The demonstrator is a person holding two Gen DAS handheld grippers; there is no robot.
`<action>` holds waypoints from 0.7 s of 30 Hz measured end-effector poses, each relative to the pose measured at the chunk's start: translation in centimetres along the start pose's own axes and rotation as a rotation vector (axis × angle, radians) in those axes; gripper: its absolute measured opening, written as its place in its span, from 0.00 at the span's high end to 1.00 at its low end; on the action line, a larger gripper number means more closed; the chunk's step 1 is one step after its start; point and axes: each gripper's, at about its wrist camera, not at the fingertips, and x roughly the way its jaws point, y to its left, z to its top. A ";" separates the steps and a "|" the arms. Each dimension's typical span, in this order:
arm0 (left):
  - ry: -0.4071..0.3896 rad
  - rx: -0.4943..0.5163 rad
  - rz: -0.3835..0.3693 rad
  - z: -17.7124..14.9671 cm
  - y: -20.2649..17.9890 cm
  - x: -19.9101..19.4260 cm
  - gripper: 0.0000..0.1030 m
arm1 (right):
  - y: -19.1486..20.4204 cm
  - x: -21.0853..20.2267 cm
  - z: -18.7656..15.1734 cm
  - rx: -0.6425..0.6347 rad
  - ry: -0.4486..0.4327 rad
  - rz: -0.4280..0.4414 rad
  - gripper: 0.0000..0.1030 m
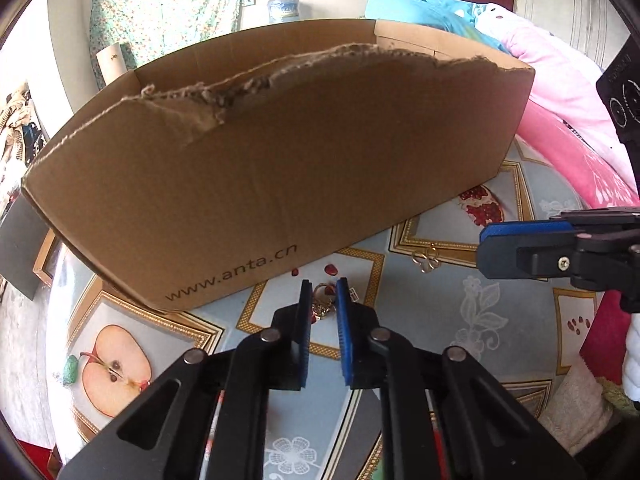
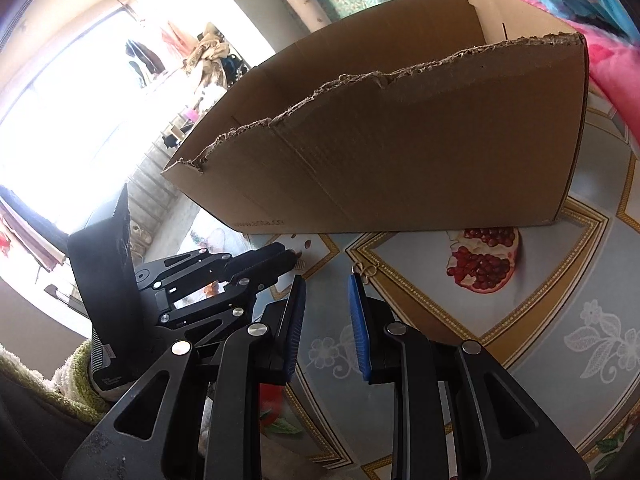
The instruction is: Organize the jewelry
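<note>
A small gold jewelry piece with a red stone [image 1: 323, 303] lies on the tablecloth just in front of the cardboard box [image 1: 280, 160]. My left gripper [image 1: 324, 295] points down at it, and its blue pads are closed against its sides. A second gold piece, shaped like a clover [image 1: 426, 260], lies to the right. In the right wrist view this clover piece [image 2: 365, 270] sits just past the right fingertip of my right gripper [image 2: 327, 285]. That gripper is open with nothing between its pads. The left gripper [image 2: 290, 260] shows at the left of this view.
The torn-rimmed open box [image 2: 400, 140] blocks the far side. The tablecloth [image 1: 480, 312] carries printed fruit: an apple [image 1: 112, 372] and a pomegranate [image 2: 484, 264]. Pink and blue bedding [image 1: 560, 92] lies piled at the right. A pale towel [image 1: 576, 412] lies at the near right.
</note>
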 end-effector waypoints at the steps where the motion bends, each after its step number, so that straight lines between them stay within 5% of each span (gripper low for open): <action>1: 0.005 -0.006 -0.011 0.1 0.1 0.1 0.89 | 0.0 0.1 0.1 0.002 0.001 0.001 0.77; 21: -0.032 -0.070 -0.133 -0.9 0.1 -2.7 0.99 | -0.1 0.0 -0.3 0.023 -0.004 -0.021 0.77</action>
